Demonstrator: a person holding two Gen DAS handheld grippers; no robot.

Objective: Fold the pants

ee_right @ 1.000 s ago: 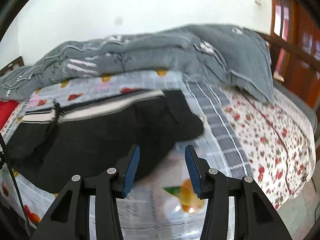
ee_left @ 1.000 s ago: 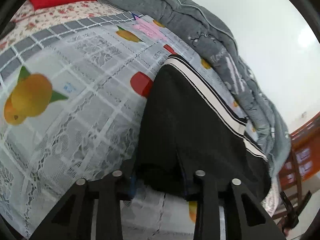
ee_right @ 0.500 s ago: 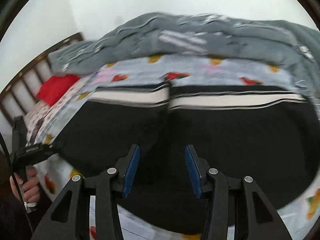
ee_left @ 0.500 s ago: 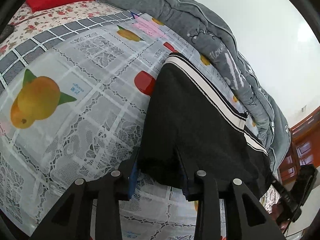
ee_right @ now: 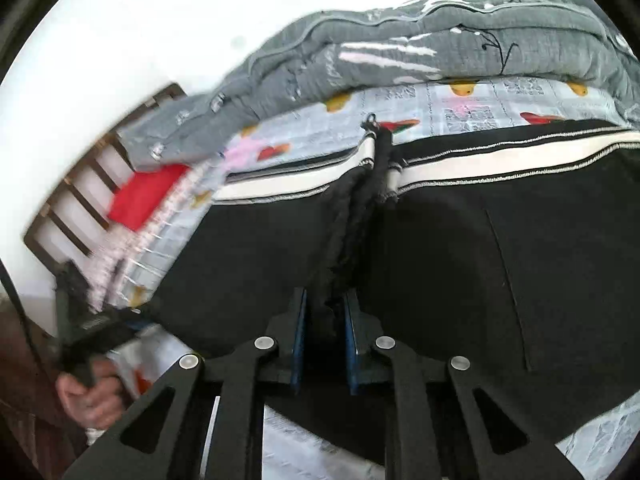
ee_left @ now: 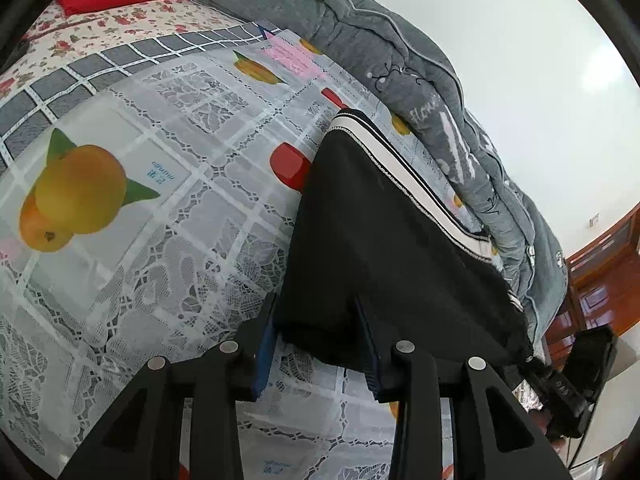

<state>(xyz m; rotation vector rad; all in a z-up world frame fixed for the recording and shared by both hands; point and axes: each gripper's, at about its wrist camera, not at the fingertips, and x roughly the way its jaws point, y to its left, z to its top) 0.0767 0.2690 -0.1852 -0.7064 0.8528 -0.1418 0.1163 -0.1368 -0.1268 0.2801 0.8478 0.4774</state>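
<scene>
Pants [ee_left: 384, 248] gripped at two places on the bed.
Left gripper [ee_left: 320, 344] holds the black hem edge between narrow jaws. Right gripper [ee_right: 325, 336], its jaws just having closed, pinches a bunched ridge of fabric. Pants lie flat on a lace-pattern cover [ee_left: 168, 264] printed with fruit and small blue lettering, "mango". Grey quilt [ee_left: 384, 56] behind carries unreadable white script.

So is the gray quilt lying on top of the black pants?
No, the gray quilt is heaped behind the black pants, with a strip of fruit-print cloth showing between them.
</scene>
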